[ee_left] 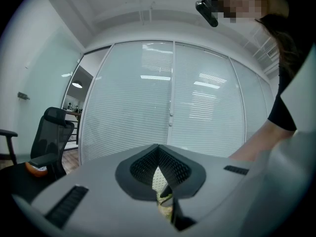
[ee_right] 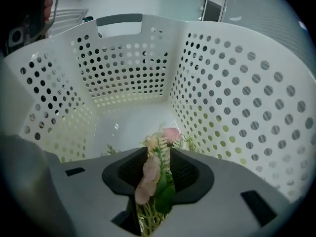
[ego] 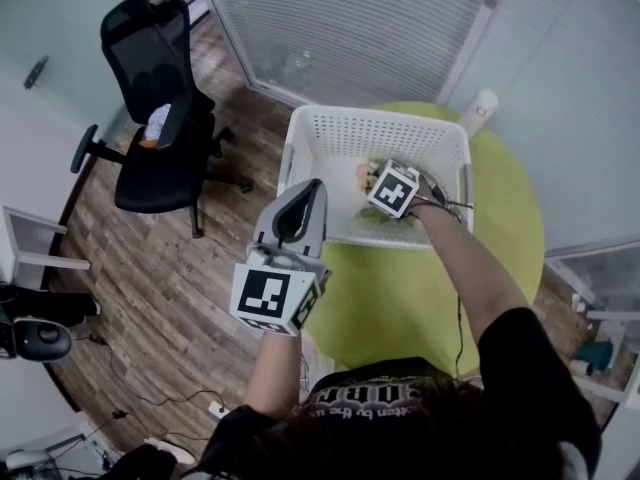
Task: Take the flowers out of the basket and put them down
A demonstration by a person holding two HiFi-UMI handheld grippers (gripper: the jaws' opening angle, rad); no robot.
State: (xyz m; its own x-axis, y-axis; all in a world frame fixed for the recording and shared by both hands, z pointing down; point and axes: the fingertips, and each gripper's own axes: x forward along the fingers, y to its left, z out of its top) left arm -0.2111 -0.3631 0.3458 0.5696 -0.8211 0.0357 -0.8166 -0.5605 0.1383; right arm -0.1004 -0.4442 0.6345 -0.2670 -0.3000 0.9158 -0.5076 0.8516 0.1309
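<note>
Pink-and-green artificial flower sprig (ee_right: 148, 177) pinched between the narrowed jaws of the right gripper (ee_right: 159, 157), low inside the white perforated plastic basket (ee_right: 237, 107). Left gripper (ego: 298, 208) closed, empty. Risk: thin stems could be dropped if lifted askew.

**Head view: both grippers at the white basket on the round table**

The perforated white basket (ego: 380, 118) stands on the lime-green table (ego: 400, 308), toward its far edge. The right gripper (ego: 385, 206) reaches down inside the basket, close to the near wall, with its marker cube uppermost. The flowers (ego: 364, 176), pale pink with green foliage, lie just beside and partly under it. The left gripper (ego: 310, 190) is held outside the basket, at its near left corner, jaws together. A black office chair (ego: 160, 148) stands on the wood floor (ego: 150, 298), well apart to the left.
</note>
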